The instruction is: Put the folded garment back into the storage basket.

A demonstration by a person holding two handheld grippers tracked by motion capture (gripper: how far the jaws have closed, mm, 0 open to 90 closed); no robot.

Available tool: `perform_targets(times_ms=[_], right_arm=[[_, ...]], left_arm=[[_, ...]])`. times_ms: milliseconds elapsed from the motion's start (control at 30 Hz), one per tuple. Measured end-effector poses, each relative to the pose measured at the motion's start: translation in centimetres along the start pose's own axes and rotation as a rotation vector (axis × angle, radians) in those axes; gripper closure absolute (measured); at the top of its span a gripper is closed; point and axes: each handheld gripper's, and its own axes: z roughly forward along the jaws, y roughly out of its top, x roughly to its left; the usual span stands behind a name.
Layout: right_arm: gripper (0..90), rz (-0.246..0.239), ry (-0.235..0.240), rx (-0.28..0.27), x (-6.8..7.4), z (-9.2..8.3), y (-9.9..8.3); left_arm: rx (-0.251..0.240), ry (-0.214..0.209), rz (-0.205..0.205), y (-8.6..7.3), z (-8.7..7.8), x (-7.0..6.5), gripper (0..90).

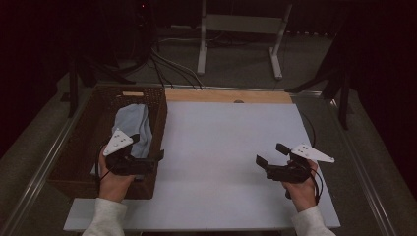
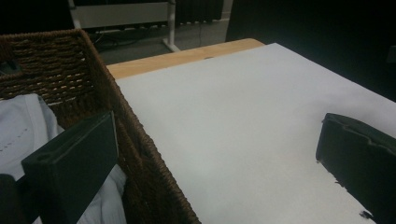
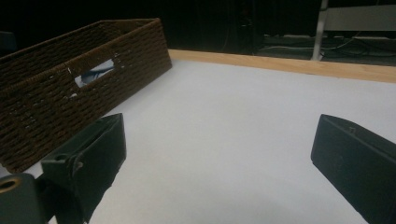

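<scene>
High view first: my left claw (image 1: pixel 147 162) hangs over the near right wall of the wicker basket (image 1: pixel 74 147), close to the desk's (image 1: pixel 226 147) near left corner, and my right claw (image 1: pixel 270 155) hovers above the bare white surface toward the near right corner. Both stand wide open with nothing between the jaws. In the left gripper view I see one jaw inside the basket (image 2: pixel 116 112), just over the pale grey cloth (image 2: pixel 18 126), and the other out over the white desk top (image 2: pixel 224 130), so the woven wall runs between them; I cannot tell whether the inner jaw touches the fabric. In the right gripper view the jaws frame only white surface, the basket (image 3: pixel 56 88) lying well off toward the desk's left edge, a bit of cloth (image 3: pixel 93 74) showing through its handle slot. Farther along, the cloth (image 1: pixel 135 125) lies bunched in the middle of the basket. Beyond it, a bare wooden strip (image 1: pixel 226 96) runs along the desk's far edge.
</scene>
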Motion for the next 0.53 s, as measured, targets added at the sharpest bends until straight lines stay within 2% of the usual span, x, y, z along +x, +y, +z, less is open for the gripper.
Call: perform_targets(times_ms=[233, 533], right_arm=[[3.7, 0.005, -0.023, -0.003, -0.7, -1.0, -0.7], [3.7, 0.003, -0.034, 0.000, -1.0, -1.3, -1.0]], left_arm=[[-0.002, 0.006, -0.005, -0.1, -0.2, 0.1, 0.0], [-0.002, 0.006, -0.017, -0.3, -0.3, 0.3, 0.0]])
